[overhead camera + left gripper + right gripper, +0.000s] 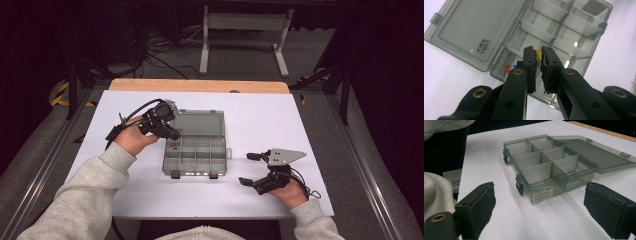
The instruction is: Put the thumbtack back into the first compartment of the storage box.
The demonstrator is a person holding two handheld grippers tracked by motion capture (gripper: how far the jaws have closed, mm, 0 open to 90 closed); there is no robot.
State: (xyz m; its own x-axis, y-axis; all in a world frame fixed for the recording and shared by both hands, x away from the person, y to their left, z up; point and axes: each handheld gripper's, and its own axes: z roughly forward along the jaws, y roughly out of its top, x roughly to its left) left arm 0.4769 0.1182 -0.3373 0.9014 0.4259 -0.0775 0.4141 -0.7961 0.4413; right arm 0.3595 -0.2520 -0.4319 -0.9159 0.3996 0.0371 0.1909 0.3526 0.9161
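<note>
Grey organiser box (196,146) lay open; left gripper (538,56) pinched perhaps a yellow piece (538,55) above it, unplaced; right gripper (256,169) gaped idle.

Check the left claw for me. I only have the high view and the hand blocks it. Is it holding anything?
Observer: The left claw is nearly closed over the box, with a yellow piece at its tips. I cannot tell whether it is gripped or lying just beyond them.
Operator: What else is in that compartment?
Observer: A red piece and a blue piece lie side by side, next to the claw.
Operator: And the right claw?
Observer: The right claw is wide open and empty. It faces the box wall that carries a white label.
</note>
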